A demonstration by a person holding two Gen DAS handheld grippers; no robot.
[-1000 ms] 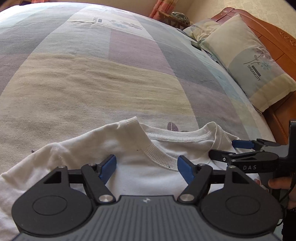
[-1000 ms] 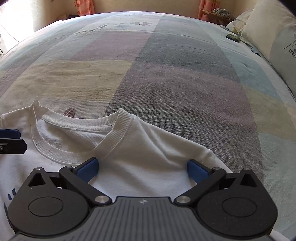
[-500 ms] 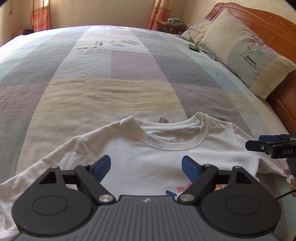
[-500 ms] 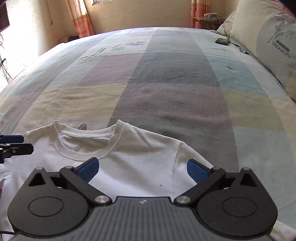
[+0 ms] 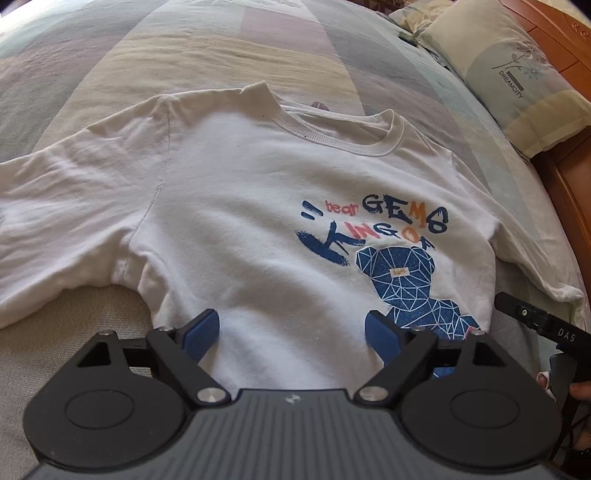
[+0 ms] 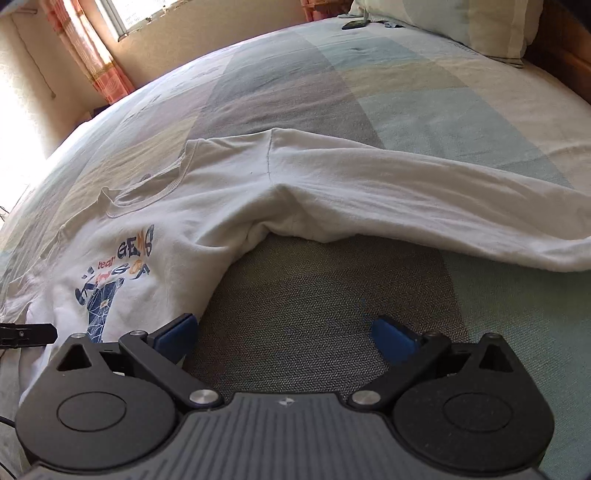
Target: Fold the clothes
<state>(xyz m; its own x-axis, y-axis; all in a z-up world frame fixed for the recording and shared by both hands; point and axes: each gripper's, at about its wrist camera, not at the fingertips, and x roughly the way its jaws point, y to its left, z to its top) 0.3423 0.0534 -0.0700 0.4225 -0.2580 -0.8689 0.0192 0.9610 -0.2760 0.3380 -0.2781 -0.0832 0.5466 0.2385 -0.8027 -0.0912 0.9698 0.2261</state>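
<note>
A white long-sleeved shirt with a blue bear print lies face up and spread flat on the bed, collar pointing away. My left gripper is open above the shirt's lower front, holding nothing. In the right wrist view the same shirt stretches one sleeve out to the right. My right gripper is open over bare bedspread beside the shirt's body, under that sleeve, with its left finger near the shirt's edge. The right gripper's arm shows at the right edge of the left wrist view.
The patchwork bedspread covers the whole bed. Pillows lean on a wooden headboard at the right. A small dark object lies near the far pillows. Curtains and a window stand beyond the bed.
Both grippers have pulled back from the collar toward the shirt's lower half, so the print and sleeves now show. The right gripper has swung to the right, off the shirt. Both stay open.
</note>
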